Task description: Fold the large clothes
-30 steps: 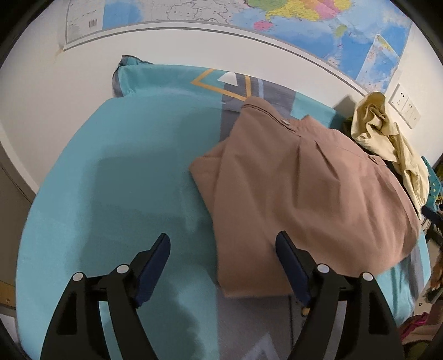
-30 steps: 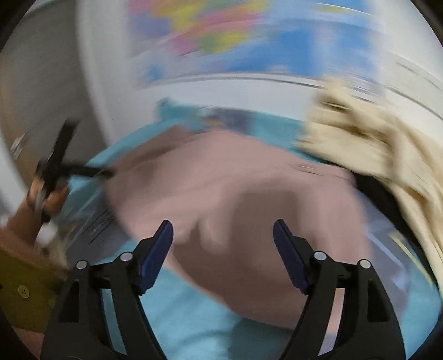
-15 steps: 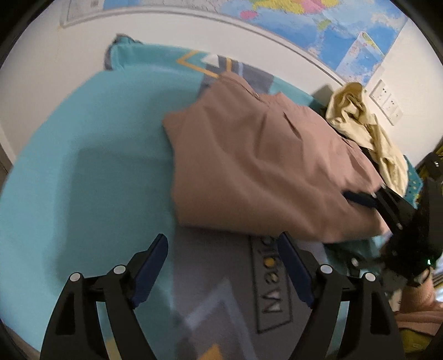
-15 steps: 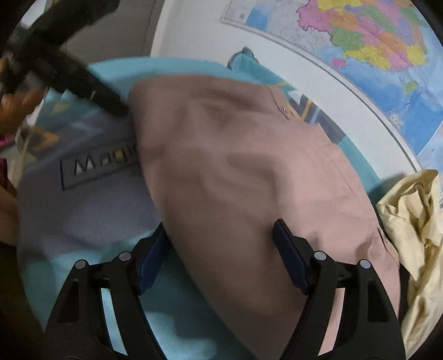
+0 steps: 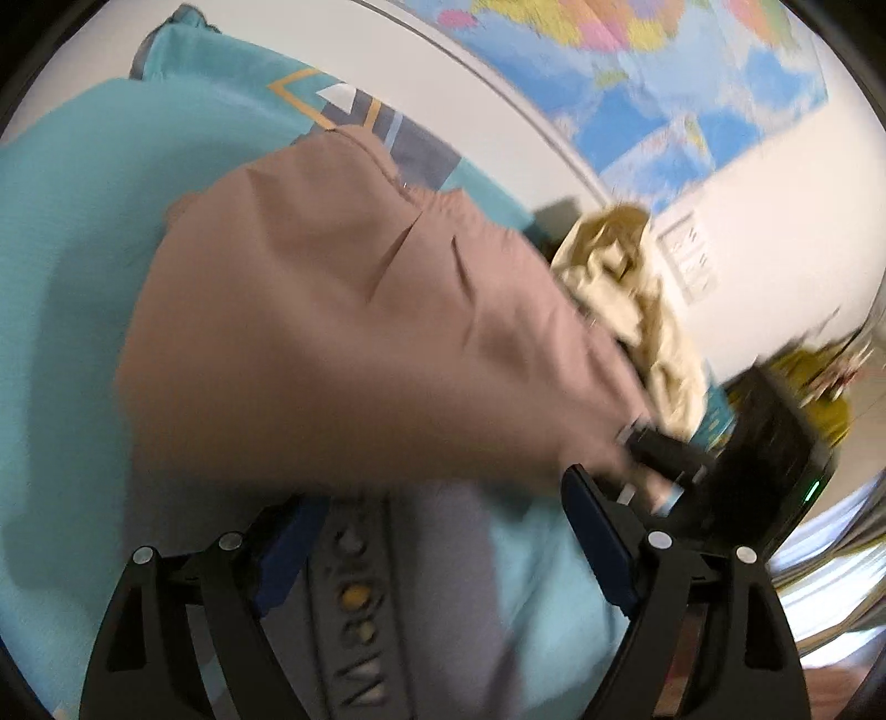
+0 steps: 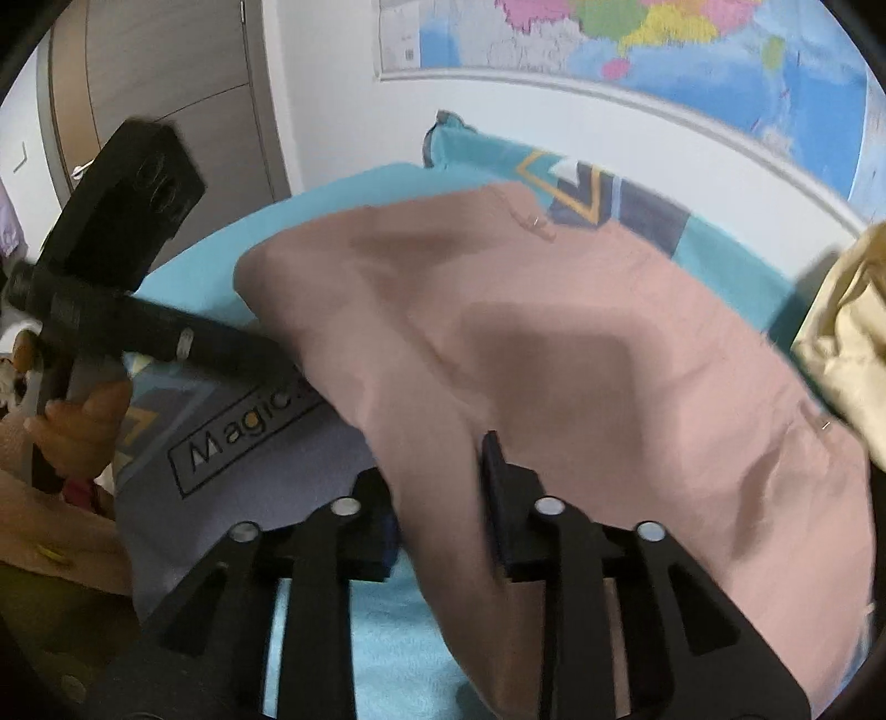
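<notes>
A large dusty-pink garment (image 5: 343,332) lies folded on a teal bedspread (image 5: 66,249); it also shows in the right wrist view (image 6: 581,343). My left gripper (image 5: 443,531) is open at the garment's near edge, its fingers either side of the hem. My right gripper (image 6: 440,498) has closed on a fold of the pink garment at its near edge. The left gripper shows from the side in the right wrist view (image 6: 260,346), its tip against the garment's left edge.
A cream garment (image 5: 637,288) is heaped at the bed's far right, also in the right wrist view (image 6: 841,332). A world map (image 6: 637,39) hangs on the white wall behind. A wooden door (image 6: 166,83) stands to the left. The bedspread has a grey printed panel (image 6: 249,443).
My right gripper has narrowed from wide open and now pinches the pink garment's edge. My left gripper has moved in close to the garment's near edge.
</notes>
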### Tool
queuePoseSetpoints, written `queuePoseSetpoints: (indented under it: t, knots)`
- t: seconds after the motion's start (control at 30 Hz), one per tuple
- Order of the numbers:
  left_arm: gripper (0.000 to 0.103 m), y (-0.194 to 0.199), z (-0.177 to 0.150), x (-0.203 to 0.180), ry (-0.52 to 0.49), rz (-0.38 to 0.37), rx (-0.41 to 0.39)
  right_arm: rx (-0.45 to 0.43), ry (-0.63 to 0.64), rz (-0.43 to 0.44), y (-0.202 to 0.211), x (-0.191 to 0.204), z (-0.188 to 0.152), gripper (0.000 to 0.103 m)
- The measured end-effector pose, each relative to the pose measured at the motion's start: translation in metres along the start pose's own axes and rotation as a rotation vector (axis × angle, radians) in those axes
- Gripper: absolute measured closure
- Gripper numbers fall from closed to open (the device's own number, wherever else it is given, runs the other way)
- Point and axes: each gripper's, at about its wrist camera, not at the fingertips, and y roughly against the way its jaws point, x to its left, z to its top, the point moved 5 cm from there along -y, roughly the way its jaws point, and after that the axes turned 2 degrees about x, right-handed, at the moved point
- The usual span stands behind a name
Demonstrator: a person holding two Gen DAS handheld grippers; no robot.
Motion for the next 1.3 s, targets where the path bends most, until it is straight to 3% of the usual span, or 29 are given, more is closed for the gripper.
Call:
queuePoseSetpoints:
  t: [0.1,0.33,0.43,0.53,0.67,0.83,0.93,1.3]
  knots:
    - [0.018,-0.001,0.006,0.003,0.061,-0.067,-0.019,-0.001,-0.004,-0.003,0.001,0.003,-0.005,0.063]
    - [0.02,-0.009,0.012,0.003,0.084,-0.04,-0.037,-0.086,-0.203,0.108,0.051,-0.021,-0.031,0.05]
    - [0.02,-0.019,0.015,-0.002,0.057,0.009,-0.031,-0.156,-0.358,0.12,0.086,-0.053,-0.051,0.045]
    - [0.021,-0.029,0.021,-0.009,0.014,0.085,-0.031,-0.211,-0.522,0.047,0.121,-0.091,-0.086,0.041]
    - [0.037,-0.037,0.027,-0.011,-0.043,0.198,-0.039,-0.283,-0.794,0.02,0.158,-0.133,-0.148,0.033]
    - [0.043,-0.041,0.031,-0.012,-0.079,0.281,-0.043,-0.271,-0.984,0.032,0.162,-0.147,-0.2,0.03]
    - [0.042,-0.044,0.033,-0.013,-0.084,0.308,-0.045,-0.26,-1.003,0.068,0.147,-0.15,-0.199,0.029]
    - [0.015,-0.064,0.043,-0.027,-0.156,0.366,-0.042,-0.211,-0.905,0.156,0.095,-0.174,-0.144,0.026]
